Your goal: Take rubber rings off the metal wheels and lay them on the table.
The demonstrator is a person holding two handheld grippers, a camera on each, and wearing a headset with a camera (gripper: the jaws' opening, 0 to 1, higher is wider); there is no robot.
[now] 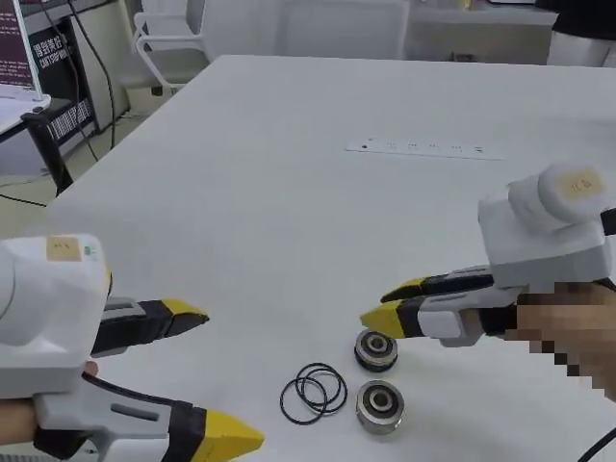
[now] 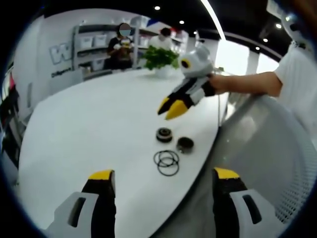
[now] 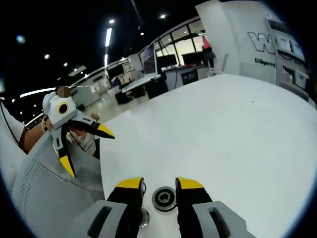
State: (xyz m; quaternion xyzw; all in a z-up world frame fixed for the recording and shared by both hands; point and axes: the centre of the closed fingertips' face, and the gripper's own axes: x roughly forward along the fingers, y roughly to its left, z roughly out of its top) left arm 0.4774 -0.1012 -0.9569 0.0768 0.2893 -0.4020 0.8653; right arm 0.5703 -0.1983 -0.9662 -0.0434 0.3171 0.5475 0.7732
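Gripper on right [image 3: 159, 184] part-open near wheel [image 3: 164, 197]

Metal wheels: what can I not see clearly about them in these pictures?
- Head view: whether the far wheel or the near wheel carries a ring is too small to tell.
- Right gripper view: one wheel is mostly hidden behind the right gripper.
- Rubber rings: they overlap, so the count is unclear.

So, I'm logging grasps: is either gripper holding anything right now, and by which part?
Nothing is held. The left gripper is wide open; the right gripper is open by a wheel, not gripping it.
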